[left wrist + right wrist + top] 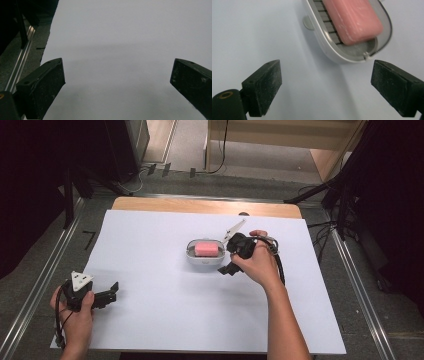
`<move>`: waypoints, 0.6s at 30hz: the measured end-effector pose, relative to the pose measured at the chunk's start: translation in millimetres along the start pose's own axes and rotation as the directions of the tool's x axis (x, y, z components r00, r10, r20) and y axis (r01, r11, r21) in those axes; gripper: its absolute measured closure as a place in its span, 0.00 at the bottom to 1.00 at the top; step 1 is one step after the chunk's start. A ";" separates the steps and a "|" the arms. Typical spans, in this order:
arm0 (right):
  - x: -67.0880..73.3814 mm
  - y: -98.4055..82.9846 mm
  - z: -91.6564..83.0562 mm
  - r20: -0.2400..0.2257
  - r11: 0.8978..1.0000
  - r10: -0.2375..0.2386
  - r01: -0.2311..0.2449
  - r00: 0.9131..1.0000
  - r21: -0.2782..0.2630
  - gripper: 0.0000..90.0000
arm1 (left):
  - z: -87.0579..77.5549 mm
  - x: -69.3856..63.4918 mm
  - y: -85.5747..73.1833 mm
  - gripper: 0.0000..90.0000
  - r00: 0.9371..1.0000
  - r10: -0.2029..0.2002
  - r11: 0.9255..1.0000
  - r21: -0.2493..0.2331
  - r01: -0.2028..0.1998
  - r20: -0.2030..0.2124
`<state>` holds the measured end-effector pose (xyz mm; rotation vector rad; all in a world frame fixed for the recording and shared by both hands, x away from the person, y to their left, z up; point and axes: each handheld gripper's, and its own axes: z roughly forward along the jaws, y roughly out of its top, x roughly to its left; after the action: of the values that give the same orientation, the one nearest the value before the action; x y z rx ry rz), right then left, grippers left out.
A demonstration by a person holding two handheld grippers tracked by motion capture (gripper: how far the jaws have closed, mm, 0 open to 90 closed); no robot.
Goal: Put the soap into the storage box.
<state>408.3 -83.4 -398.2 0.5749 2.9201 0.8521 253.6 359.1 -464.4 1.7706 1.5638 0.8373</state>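
1. Soap (208,249): 1 pink bar, oblong with rounded corners, lying flat in a soap dish (191,254). In the right gripper view the soap (353,20) rests on the grey slatted insert of the dish (329,51), nearer one end, with bare floor of the dish showing at the other end.
2. Soap dish: 1 oval tray, pale grey-white rim, a small tab sticking out on one long side. It stands a little right of the middle of the white sheet (160,310).
3. Right gripper (226,269): held in the person's right hand (260,265), just beside the right end of the dish. Its jaws stand wide apart with nothing between them; in its own view the right gripper (325,85) has bare sheet between the pads and the rounded end of the dish just beyond them, not touching.
4. Left gripper (111,294): held in the person's left hand (75,315) near the front left corner of the sheet, well apart from the dish. Its jaws are spread wide and empty; in its own view the left gripper (117,82) looks over bare white sheet.
5. Table (200,206): wooden edge visible beyond the far side of the sheet.
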 end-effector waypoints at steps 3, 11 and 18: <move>2.2 -9.0 -2.9 0.017 1.000 0.001 -0.001 1.000 -0.024 0.12 | -0.1 -0.1 0.0 0.00 1.000 0.002 1.000 0.001 -0.002 0.000; 8.3 -33.0 -9.6 0.042 0.999 0.016 -0.014 0.999 -0.044 0.12 | -0.1 -0.4 -0.1 0.00 1.000 0.003 1.000 -0.001 -0.003 -0.002; 12.3 -52.5 -13.0 0.069 0.997 0.058 -0.054 0.996 -0.064 0.12 | -0.2 -0.5 -0.1 0.00 1.000 0.004 1.000 0.000 -0.004 -0.003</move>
<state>377.3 -126.5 -414.1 0.6706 2.8162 0.9049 253.4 358.5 -464.3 1.7744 1.5628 0.8422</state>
